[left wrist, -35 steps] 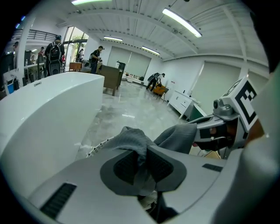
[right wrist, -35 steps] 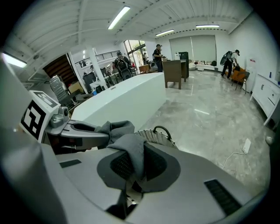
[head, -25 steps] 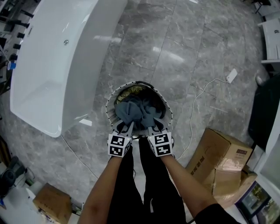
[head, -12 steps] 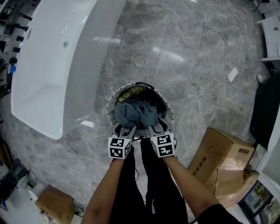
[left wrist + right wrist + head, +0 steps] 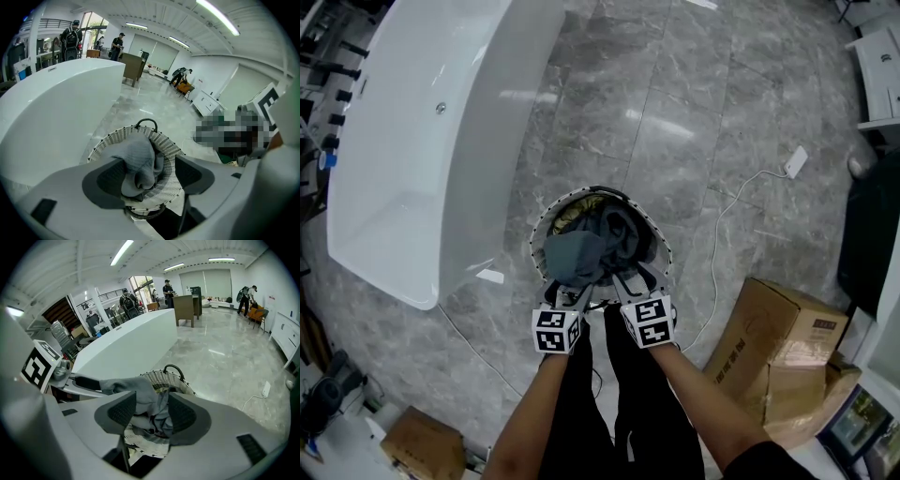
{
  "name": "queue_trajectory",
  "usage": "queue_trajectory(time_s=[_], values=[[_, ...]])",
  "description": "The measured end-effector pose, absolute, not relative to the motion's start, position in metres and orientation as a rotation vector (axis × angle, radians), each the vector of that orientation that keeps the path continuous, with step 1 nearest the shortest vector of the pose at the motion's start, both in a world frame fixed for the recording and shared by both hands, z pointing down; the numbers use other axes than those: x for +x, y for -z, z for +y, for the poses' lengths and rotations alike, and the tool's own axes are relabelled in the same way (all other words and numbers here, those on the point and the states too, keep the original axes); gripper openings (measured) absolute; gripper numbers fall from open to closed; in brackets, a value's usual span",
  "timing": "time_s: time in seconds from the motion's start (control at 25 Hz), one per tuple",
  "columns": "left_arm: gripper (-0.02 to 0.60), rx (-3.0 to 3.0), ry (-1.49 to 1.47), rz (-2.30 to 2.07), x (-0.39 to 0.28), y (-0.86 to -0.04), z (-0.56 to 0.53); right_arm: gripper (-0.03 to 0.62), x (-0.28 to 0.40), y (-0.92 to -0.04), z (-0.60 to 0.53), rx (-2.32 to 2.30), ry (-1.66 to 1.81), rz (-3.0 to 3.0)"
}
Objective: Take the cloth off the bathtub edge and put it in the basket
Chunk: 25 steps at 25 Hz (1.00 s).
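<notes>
Nearest, at the ends of the person's forearms, the left hand-held gripper and the right hand-held gripper sit side by side at the near rim of the basket. Both are opening. In the left gripper view the jaws stand wide apart with a fold of the grey cloth between them, up against one pad and clear of the other. In the right gripper view the pads are likewise parted, with cloth bunched loosely in the gap and neither pad pressing on it.

The cloth lies heaped in the mouth of the basket, on top of other fabric, with part of it mounded above the rim. The basket stands on the grey marble floor just beside the white bathtub, whose visible edge is bare.

Judging by this, the main work is done – cloth off the tub, into the basket, grip being let go. What seems left is to draw both grippers back clear, and perhaps settle the heap lower
</notes>
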<state>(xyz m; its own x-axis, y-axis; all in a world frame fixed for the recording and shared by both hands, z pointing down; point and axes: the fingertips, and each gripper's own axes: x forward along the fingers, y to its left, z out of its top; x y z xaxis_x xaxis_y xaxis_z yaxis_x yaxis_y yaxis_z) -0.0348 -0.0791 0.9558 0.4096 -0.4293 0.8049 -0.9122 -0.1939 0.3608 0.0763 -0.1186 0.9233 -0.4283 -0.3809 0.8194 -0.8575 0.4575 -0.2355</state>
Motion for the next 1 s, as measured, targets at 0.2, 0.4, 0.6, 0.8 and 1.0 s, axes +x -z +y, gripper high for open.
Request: queue_trajectory(time_s=[0.2,0.4,0.6,0.8,1.0], values=[[0.324,1.822,-0.697,-1.19,-0.037,-0.94,-0.085,0.21,0.08,-0.917,-0.116,1.028,-0.859,-2.008],[0.324,1.884,-0.685,-1.199,-0.032,-0.918,-0.095,0.212,0.085,-0.906,-0.115,1.039,-0.867,-2.02],[0.324,1.919,-0.637,-1.206,-0.027,-0.884,-0.097,0.213,0.089,-0.867,-0.121,1.088,-0.87,-2.063],[0.324,1.983,-0.537,-1.243,-0.02,-0.816,-0.105,0.216,0.095,-0.807,-0.131,1.17,-0.87,-2.12],[0.324,2.071,-0.455,-1.264,-0.018,-0.734,-0.11,0.219,0.099,-0.728,-0.139,1.267,-0.835,-2.188]])
